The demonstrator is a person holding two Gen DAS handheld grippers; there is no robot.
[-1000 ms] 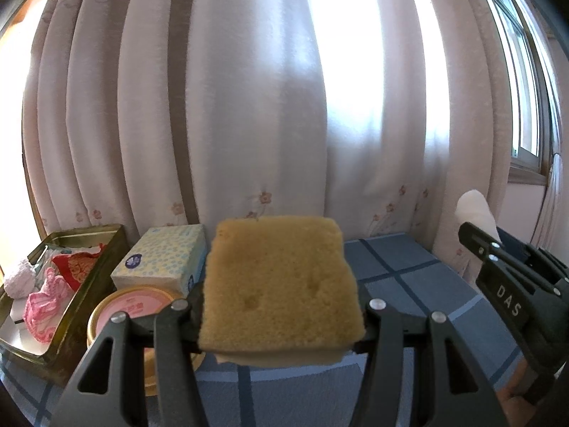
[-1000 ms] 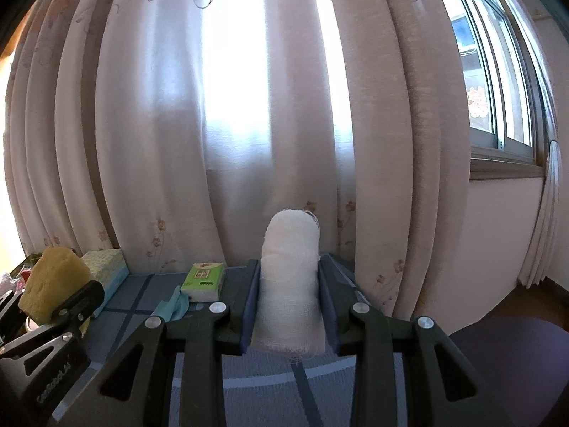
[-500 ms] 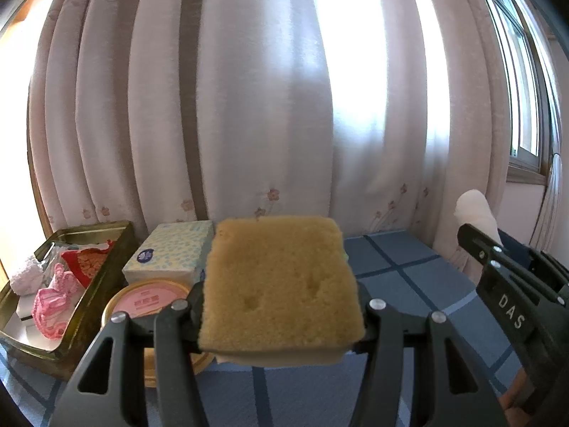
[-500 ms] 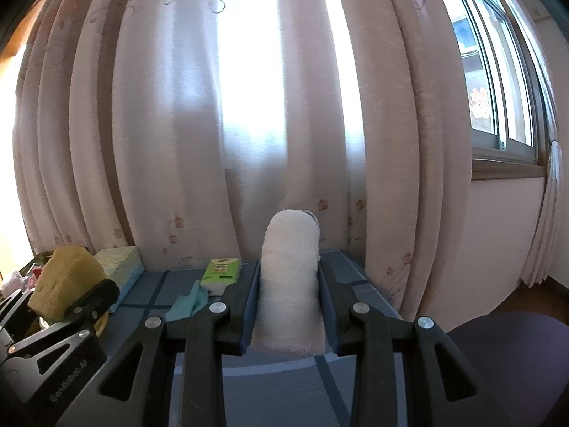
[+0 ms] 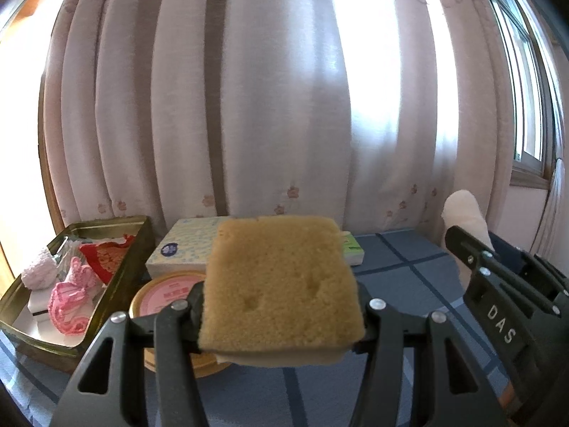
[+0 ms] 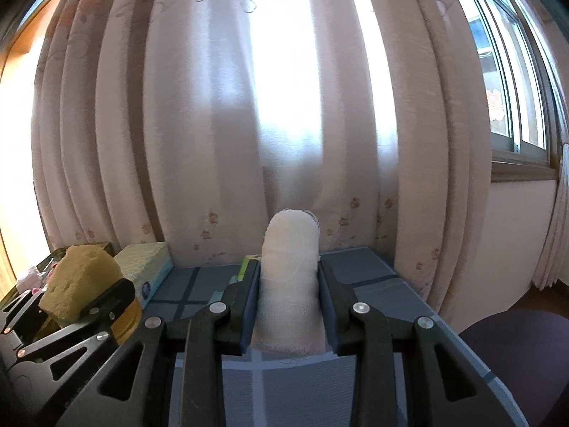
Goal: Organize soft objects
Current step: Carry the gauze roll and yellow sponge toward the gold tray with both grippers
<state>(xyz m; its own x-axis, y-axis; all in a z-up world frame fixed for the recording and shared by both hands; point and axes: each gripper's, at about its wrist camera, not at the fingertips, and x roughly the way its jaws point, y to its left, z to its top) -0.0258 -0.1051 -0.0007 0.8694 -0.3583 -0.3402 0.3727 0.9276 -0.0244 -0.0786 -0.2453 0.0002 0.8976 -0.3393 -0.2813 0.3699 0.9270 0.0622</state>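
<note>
On right gripper (image 5: 473, 245), lettering "DAS"

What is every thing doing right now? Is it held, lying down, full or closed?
Yellow sponge: held flat in the left claw.
White gauze roll: held upright in the right claw.
Metal tin: open, soft pink and red things inside.
Tissue box: lying flat on the table.
Round pink-lidded tub: closed, partly hidden.
Curtains: drawn shut.

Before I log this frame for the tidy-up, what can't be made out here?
- Round tin, left wrist view: label too small, the sponge covers its right side.
- Green packet, right wrist view: mostly behind the gauze roll.
- Tray contents, right wrist view: hidden by the left claw.
</note>
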